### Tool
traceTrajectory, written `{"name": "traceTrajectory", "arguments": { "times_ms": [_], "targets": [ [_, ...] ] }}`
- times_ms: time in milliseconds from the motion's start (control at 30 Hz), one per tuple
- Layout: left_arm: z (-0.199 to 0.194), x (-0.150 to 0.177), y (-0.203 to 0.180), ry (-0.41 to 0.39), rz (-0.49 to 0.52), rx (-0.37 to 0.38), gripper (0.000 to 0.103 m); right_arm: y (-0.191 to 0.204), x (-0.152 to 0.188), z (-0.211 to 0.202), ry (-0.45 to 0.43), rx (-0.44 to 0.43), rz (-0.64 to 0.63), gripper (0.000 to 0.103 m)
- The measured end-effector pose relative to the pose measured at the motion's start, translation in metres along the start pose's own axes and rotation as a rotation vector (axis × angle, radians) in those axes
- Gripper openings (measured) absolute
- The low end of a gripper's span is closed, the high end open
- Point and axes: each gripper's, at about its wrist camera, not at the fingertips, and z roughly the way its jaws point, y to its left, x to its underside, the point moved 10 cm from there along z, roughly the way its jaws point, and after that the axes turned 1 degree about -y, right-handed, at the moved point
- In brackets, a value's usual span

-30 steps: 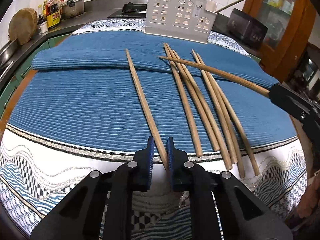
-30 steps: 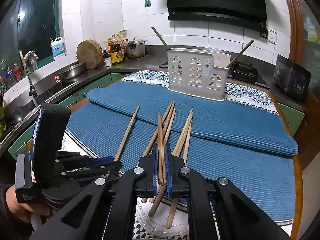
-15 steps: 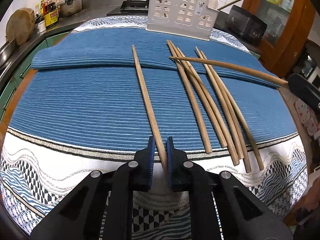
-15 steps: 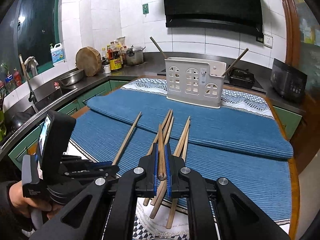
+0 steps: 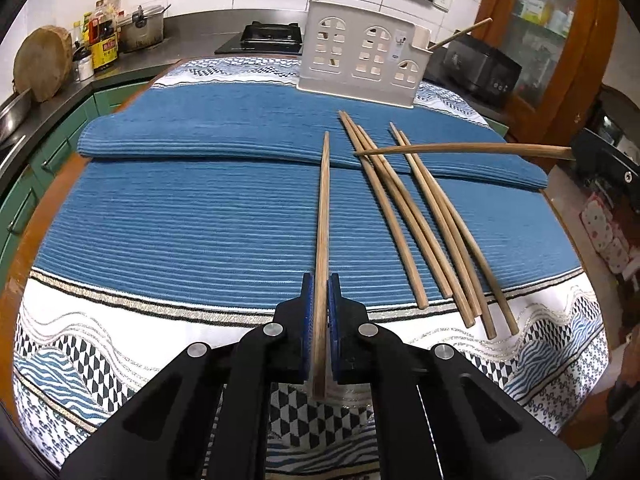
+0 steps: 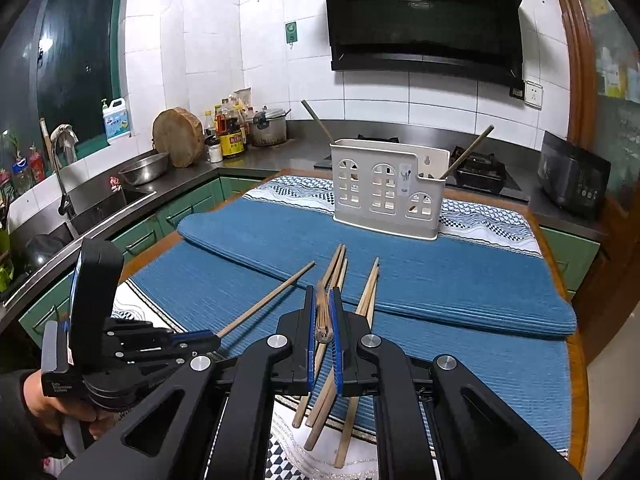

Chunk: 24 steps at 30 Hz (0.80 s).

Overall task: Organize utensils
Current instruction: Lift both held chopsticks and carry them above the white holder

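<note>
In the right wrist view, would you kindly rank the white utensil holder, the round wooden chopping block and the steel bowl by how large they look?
1. White utensil holder, clearly largest.
2. Round wooden chopping block and steel bowl look about alike; both stand farther back on the counter, so I will not rank them.

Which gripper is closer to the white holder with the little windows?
Hard to call, perhaps the right. The right gripper and left gripper both hang at the near end of the blue mat, each shut on one chopstick, far from the utensil holder.
</note>
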Motion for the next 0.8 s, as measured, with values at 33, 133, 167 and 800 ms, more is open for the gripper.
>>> {"name": "traceTrajectory", "arguments": {
  "times_ms": [33, 133, 167, 800],
  "targets": [
    [-0.002, -0.001, 0.001, -0.01, -0.008, 0.008, 0.005, 0.0, -0.001, 0.0, 0.0, -0.001, 0.001, 0.007],
    [-0.012, -0.008, 0.003, -0.048, -0.008, 0.018, 0.005, -0.001, -0.006, -0.001, -0.004, -0.004, 0.011, 0.007],
    [-0.017, -0.013, 0.004, -0.068, -0.006, 0.02, 0.005, -0.001, -0.008, -0.002, -0.007, -0.003, 0.01, 0.007],
    [-0.008, -0.009, 0.01, -0.025, 0.068, 0.039, 0.016, 0.006, -0.041, -0.002, -0.026, -0.02, 0.004, 0.007]
  ]
}}
